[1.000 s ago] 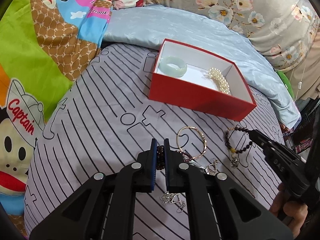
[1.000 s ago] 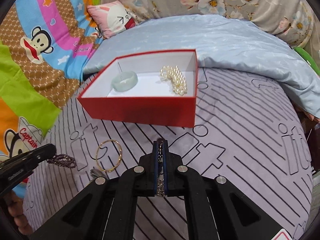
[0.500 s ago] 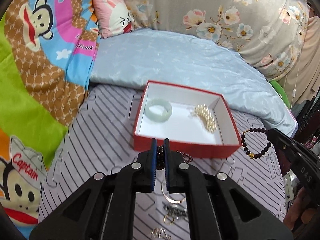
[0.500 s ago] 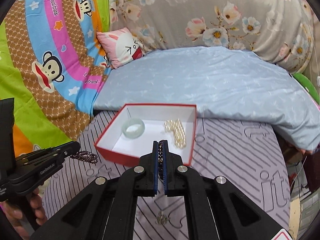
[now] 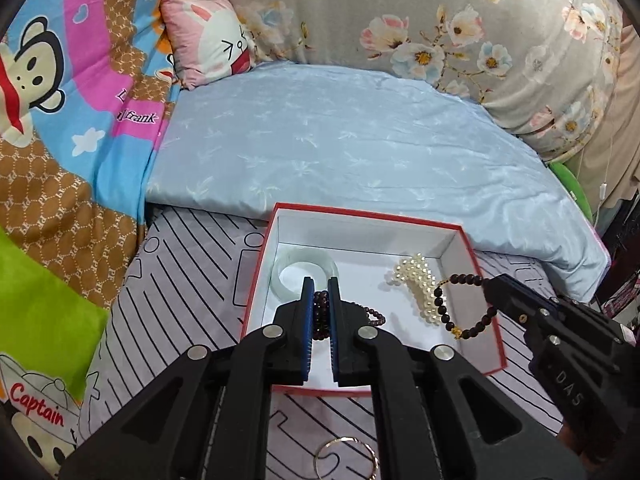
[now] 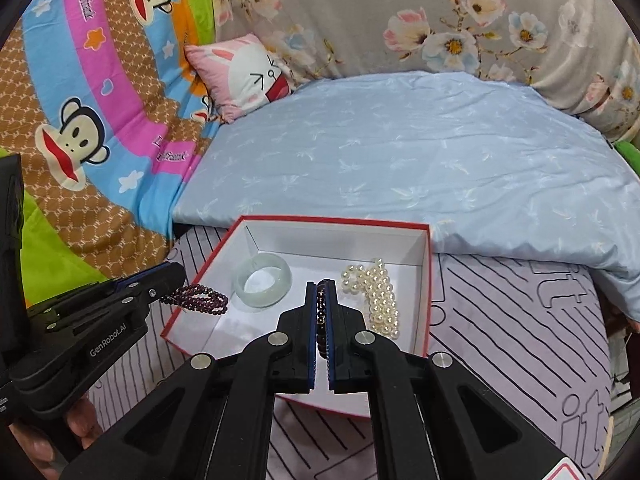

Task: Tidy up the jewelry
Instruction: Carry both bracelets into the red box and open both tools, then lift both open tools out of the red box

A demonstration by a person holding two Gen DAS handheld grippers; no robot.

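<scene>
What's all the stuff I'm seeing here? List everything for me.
Gift box: 1, red outside, white inside, on the striped sheet.
Jade bangle: 1, pale green, inside box.
Pearl bracelet: 1, cream, inside box.
Purple bead bracelet: 1, held over box.
Dark bead bracelet: 1, gold charm, held over box.
Gold bangle: 1, on sheet before box.
Rabbit pillow: 1, pink.
Blue quilt: 1, behind box.
Left hand-held gripper: black, shut.
Right hand-held gripper: black, shut.
</scene>
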